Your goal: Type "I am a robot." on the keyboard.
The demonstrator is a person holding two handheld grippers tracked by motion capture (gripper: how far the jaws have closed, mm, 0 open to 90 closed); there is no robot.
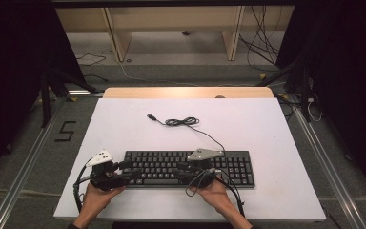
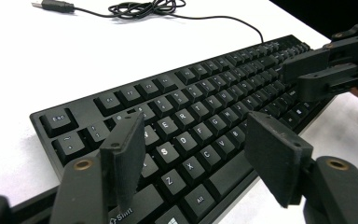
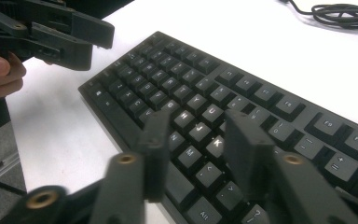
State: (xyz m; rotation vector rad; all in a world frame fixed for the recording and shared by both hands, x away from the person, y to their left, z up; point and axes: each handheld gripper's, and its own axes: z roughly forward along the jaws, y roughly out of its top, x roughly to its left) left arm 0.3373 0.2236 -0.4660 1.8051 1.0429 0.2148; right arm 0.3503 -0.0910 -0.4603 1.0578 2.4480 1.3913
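Now | keyboard point(image 1: 189, 168) lay long-axis crosswise under both | left tool point(image 2: 196, 158) gaped, empty | right tool point(image 3: 193, 149) part-open, empty.

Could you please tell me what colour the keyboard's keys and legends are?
Black keyboard keys with white legends, clearest in the left gripper view.

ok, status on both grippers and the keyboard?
Left gripper open over the keyboard's left keys, nothing gripped. Right gripper part-open over the middle keys, nothing between the jaws. Keyboard flat on the white table, cable coiled behind, nothing blocking.
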